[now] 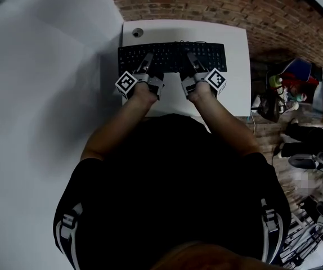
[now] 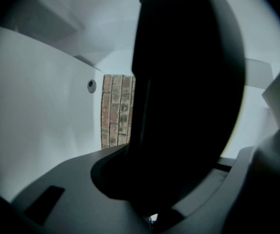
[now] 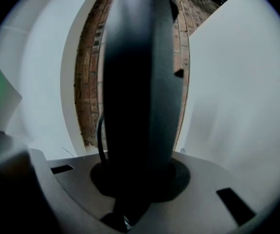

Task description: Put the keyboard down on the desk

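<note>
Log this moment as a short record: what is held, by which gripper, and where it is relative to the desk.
Held item: black keyboard
Left gripper: shut on the keyboard's near edge, left part
Right gripper: shut on the near edge, right part
Surface: white desk, keyboard over its far half
Contact: apparently not down yet; the left gripper view shows brick wall between keyboard and desk
Also on desk: round grommet, far left corner

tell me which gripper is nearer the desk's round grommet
The left gripper, on the left half of the keyboard. The round grommet in the desk lies just beyond it; the right gripper is on the other half, farther off.
</note>
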`<action>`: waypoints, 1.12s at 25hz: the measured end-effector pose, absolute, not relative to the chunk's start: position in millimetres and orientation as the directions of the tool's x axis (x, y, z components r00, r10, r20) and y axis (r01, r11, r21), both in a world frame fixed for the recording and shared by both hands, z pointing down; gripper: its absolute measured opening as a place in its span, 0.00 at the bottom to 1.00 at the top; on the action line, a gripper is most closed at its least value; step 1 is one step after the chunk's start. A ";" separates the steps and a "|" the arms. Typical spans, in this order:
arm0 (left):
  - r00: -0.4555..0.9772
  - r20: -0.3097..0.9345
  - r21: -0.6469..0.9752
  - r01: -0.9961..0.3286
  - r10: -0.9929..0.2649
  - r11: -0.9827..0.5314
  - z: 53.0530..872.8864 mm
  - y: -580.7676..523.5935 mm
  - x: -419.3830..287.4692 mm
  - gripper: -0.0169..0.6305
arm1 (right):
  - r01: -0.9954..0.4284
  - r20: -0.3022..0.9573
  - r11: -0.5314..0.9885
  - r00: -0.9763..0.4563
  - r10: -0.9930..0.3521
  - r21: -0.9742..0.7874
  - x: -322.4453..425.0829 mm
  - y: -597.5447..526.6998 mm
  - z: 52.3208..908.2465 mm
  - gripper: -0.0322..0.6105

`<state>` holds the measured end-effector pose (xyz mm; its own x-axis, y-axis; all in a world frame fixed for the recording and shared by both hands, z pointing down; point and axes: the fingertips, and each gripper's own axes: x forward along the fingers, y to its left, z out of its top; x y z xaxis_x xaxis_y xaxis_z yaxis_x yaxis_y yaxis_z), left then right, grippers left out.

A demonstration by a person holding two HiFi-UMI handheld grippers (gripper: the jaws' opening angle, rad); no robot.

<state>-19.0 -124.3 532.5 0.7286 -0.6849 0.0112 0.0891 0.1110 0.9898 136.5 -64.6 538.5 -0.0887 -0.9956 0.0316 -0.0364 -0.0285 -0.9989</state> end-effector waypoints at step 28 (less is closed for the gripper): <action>0.731 0.125 0.975 0.034 -0.671 0.219 551.3 -132.3 -12.7 0.16 | 0.019 0.137 -0.140 -0.104 -0.985 -0.990 142.0 -72.2 562.2 0.19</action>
